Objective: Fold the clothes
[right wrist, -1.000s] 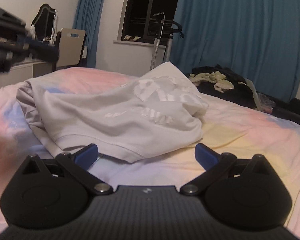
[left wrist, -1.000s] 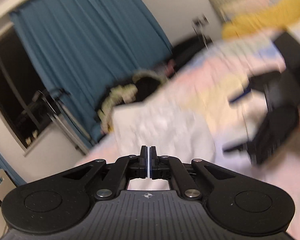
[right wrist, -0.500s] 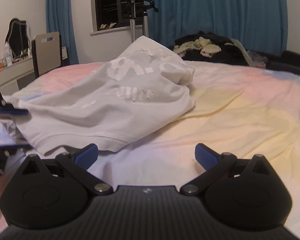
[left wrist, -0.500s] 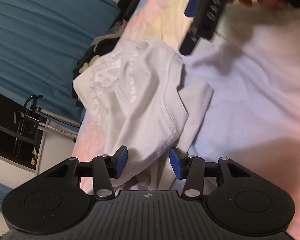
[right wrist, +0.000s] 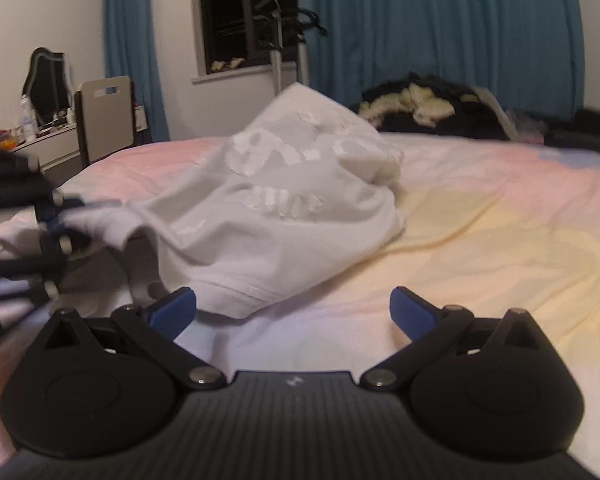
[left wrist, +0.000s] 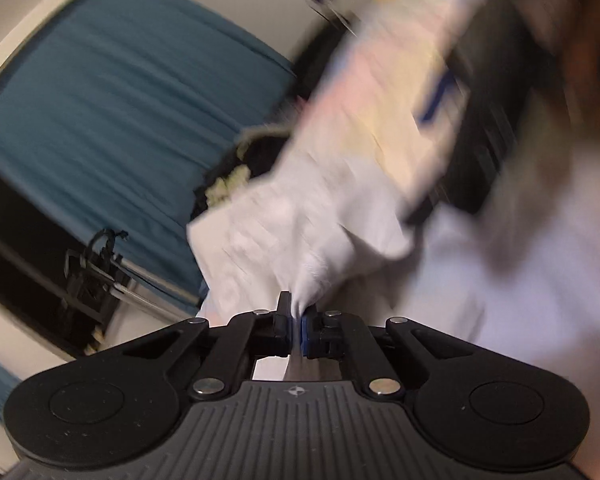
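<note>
Pastel cotton, pink fading to yellow and pale blue, covers the bed [right wrist: 480, 216] that fills most of your view. Teal curtains [right wrist: 440, 28] hang beyond the bed. On the bed, toward its near left side, lies the white T-shirt [right wrist: 284, 216], heaped and crumpled, its printed front facing up and its hem nearest you.

Half a second ago your left gripper [left wrist: 296, 322] hovered over the shirt's edge with its fingers apart; now they are pressed together on a pinch of white cloth, and motion blur suggests you are already pulling. Your right gripper [right wrist: 292, 312] waits just in front of the hem, fingers wide apart, holding nothing.

The shirt is grasped at one point only, unfolded.
</note>
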### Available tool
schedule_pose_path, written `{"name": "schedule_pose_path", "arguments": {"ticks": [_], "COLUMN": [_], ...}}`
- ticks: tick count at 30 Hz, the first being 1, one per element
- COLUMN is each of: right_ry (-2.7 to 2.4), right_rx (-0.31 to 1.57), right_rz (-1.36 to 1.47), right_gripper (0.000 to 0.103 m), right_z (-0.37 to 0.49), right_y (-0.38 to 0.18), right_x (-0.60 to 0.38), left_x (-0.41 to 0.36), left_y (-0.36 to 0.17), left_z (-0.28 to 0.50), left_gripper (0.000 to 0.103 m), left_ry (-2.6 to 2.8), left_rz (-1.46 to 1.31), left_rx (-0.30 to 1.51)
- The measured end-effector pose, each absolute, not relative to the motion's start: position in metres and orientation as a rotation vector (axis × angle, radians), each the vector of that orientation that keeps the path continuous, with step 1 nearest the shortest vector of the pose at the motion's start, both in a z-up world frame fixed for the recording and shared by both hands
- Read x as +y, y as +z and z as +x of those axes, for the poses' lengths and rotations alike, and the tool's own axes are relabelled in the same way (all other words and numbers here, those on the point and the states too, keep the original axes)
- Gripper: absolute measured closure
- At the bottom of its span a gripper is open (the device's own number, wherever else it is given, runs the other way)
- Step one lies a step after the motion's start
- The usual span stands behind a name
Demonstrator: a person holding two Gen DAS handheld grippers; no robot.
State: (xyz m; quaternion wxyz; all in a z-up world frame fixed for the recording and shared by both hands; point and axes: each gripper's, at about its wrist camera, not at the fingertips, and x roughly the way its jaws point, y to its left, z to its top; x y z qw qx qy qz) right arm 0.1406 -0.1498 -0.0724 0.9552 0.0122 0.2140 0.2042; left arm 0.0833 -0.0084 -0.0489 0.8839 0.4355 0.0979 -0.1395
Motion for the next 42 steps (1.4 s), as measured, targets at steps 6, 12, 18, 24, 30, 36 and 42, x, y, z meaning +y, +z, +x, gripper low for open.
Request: {"name": "schedule_pose_path", "arguments": {"ticks": [6, 12, 18, 24, 30, 36, 42], "right_ry": [0.421, 0.415, 0.408, 0.373, 0.369, 0.305, 0.263], "right_rx": [0.209, 0.082, 0.012, -0.060, -0.047, -0.041, -0.178], "right_rz": [-0.222, -0.421, -0.555, -0.730, -0.656, -0.283, -0.127], "right_gripper": [0.008, 0.043, 0.053, 0.054, 0.092, 0.094, 0.095], "right_z": [0.106, 0.094, 0.100, 0.119, 0.128, 0.122, 0.076], "right_y": [-0.052, -0.055, -0.065, -0.091, -0.091, -0.033, 0.064], "right_x": [-0.124, -0.096, -0.071, -0.045, -0.051, -0.095, -0.124], "left_x": [0.042, 0.087, 0.105, 0.107, 0.103, 0.106, 0.111], "left_y": [0.033, 0.060, 0.066, 0.063, 0.056, 0.066, 0.115], "left_z": [0.066, 0.061, 0.080, 0.094, 0.102, 0.088, 0.043], "left_gripper": [0.099, 0.099, 0.099, 0.099, 0.099, 0.099, 0.099], "left_ry": [-0.390, -0.495, -0.528, -0.526, -0.478, -0.346, -0.309], "left_rz": [0.323, -0.077, -0.217, -0.246, -0.227, -0.193, -0.181], "left_rx": [0.200, 0.227, 0.251, 0.285, 0.298, 0.226, 0.079]}}
